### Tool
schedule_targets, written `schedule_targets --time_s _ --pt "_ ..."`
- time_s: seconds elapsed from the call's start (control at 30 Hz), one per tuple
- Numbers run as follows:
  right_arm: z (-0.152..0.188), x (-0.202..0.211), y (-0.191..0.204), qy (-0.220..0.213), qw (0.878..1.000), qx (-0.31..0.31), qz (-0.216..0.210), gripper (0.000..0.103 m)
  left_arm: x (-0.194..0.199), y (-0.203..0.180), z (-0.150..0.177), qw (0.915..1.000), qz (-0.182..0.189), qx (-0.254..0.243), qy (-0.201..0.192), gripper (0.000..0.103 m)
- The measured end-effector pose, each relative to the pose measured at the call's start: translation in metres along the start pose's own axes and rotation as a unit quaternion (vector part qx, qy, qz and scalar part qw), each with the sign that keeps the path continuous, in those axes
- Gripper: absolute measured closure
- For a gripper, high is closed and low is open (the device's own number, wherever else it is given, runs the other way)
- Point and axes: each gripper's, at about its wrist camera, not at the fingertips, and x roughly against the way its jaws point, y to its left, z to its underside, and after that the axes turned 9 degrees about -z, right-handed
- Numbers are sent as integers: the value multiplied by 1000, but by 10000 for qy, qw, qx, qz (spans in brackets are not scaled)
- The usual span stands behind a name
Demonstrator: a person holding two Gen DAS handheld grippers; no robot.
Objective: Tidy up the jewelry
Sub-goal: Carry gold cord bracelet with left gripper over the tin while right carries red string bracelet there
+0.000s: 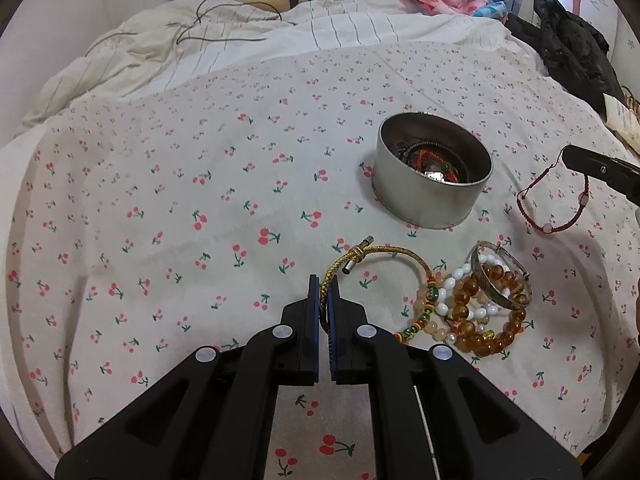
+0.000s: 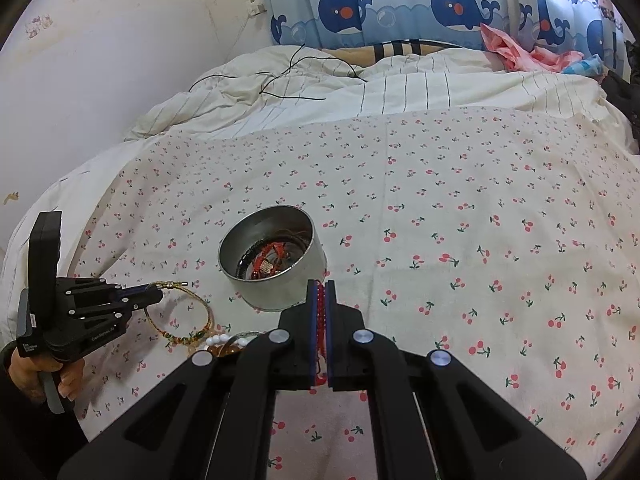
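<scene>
The right claw (image 2: pixel 320 292), clamped on a red cord bracelet (image 2: pixel 320 304), sits nearer the round tin (image 2: pixel 280 280) than the left claw (image 1: pixel 325 286), clamped on a gold braided bracelet (image 1: pixel 384 254).

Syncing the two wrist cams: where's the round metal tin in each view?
Left wrist: metal tin sits right of centre, above the left gripper and the bracelet pile.
Right wrist: the tin sits left of centre, just above and left of the right gripper, which is shut on a red cord bracelet.
Shared landmark: the gold braided bracelet clamped in the left gripper.
</scene>
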Motion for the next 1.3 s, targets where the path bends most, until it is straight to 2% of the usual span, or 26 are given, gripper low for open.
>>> schedule_targets --time_s 0.47,0.83,1.13,1.3 --pt "-7 2 1 -113 9999 23 -65 99 15 -1 -13 9991 -109 20 -413 100" --pt "-15 7 -1 -285 9995 -62 -100 99 28 10 -27 9971 -82 290 -702 100" --pt "-21 6 -2 -347 9991 -132 -190 99 41 10 -48 9934 177 574 -977 100" --pt "-24 3 -2 -362 9989 -181 -254 99 46 6 -59 9905 529 669 -1078 100"
